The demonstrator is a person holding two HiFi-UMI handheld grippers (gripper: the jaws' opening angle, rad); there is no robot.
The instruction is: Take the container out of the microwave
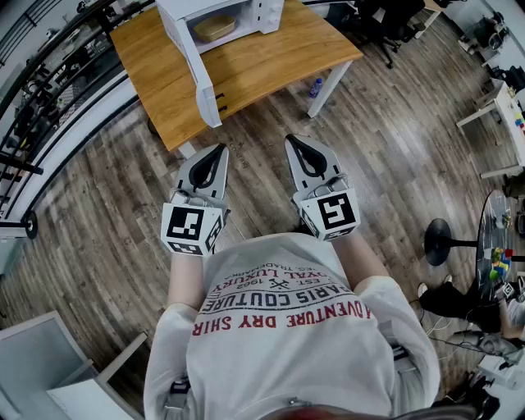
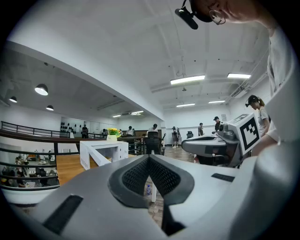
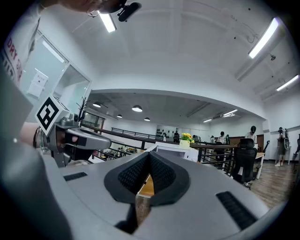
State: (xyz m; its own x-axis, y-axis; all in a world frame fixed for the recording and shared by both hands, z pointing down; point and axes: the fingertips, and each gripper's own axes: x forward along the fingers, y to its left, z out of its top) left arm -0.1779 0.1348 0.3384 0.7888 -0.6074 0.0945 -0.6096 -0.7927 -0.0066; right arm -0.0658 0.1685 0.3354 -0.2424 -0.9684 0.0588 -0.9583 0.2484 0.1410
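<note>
The white microwave point(image 1: 246, 12) stands on the wooden table point(image 1: 254, 66) at the top of the head view, its door point(image 1: 195, 66) swung wide open toward me. Inside it lies a tan, flat container point(image 1: 215, 27). My left gripper point(image 1: 220, 151) and right gripper point(image 1: 294, 141) are held level side by side in front of my chest, over the floor and short of the table edge. Both are shut with nothing between their jaws. In the left gripper view the microwave point(image 2: 104, 152) is small and far beyond the left gripper point(image 2: 149, 158). The right gripper point(image 3: 150, 156) points at the microwave point(image 3: 174, 151).
A water bottle point(image 1: 315, 86) stands on the wood floor beside the table's white leg point(image 1: 332, 82). Office chairs point(image 1: 385, 25) sit at the upper right and a black stool point(image 1: 439, 242) at the right. A railing point(image 1: 49, 74) runs behind the table. Several people stand far off.
</note>
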